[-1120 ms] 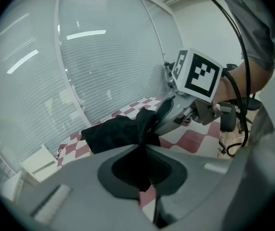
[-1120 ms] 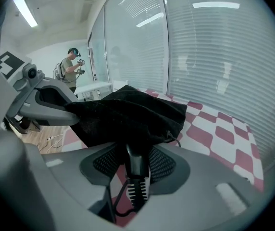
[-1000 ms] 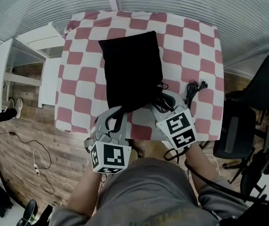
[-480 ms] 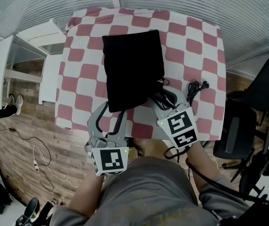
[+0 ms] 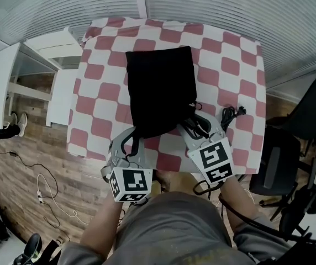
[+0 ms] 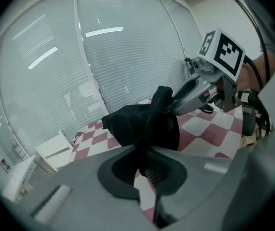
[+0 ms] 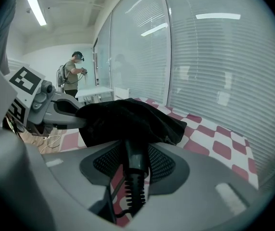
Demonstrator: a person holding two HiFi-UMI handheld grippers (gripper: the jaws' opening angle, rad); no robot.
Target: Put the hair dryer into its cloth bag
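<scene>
Right gripper (image 5: 198, 127) clamps the dryer (image 7: 133, 153) by its handle, the head hidden inside the bag (image 5: 161, 90), long axis pointing away from the person. Left gripper (image 5: 131, 143), just beside, pinches the bag's mouth edge.

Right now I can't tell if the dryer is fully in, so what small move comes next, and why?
Probably push the right tongs forward, sliding the hair dryer deeper into the bag. Part of it sits gripped outside the bag's mouth, with the cord trailing on the table, while the left tongs pinch the bag's edge.
</scene>
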